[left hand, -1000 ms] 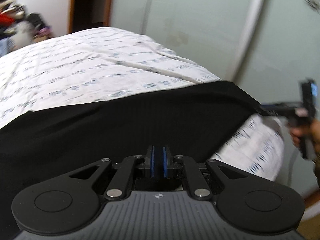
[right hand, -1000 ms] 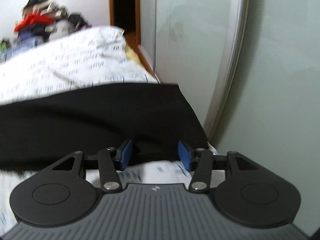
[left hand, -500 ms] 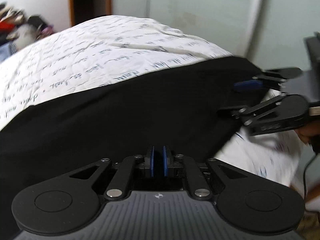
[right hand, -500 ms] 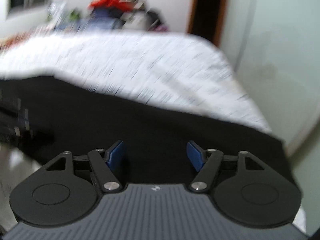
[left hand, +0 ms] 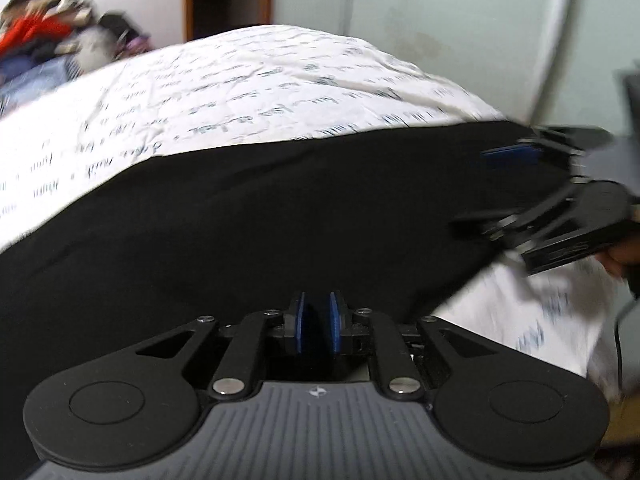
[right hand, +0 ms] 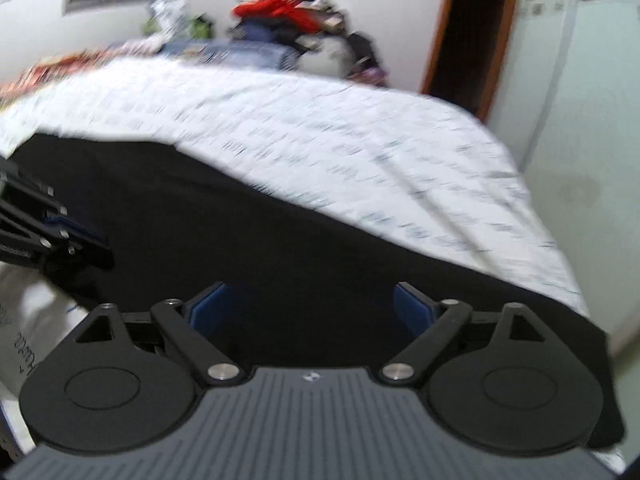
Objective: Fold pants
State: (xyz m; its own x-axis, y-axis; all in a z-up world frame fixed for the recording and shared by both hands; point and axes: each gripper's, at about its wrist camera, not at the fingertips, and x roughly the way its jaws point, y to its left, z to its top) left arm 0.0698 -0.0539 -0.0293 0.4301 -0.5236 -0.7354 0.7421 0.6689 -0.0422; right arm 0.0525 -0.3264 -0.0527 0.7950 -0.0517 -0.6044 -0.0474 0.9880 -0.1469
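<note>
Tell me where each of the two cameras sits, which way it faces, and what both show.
Left wrist: sits behind the left gripper, looks down across the black pants on the bed; the right gripper and part of a hand show at right.
Right wrist: sits behind the right gripper, jaws wide, faces the pants and a clothes pile; the left gripper shows at left.
Shared: pants, bed, clothes pile.

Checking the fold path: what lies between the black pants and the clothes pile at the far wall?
Only bare printed bedsheet lies between the pants and the clothes pile, in both wrist views.

Matt black cloth pants point(left hand: 248, 216) on printed cotton bedsheet point(left hand: 248, 80).
</note>
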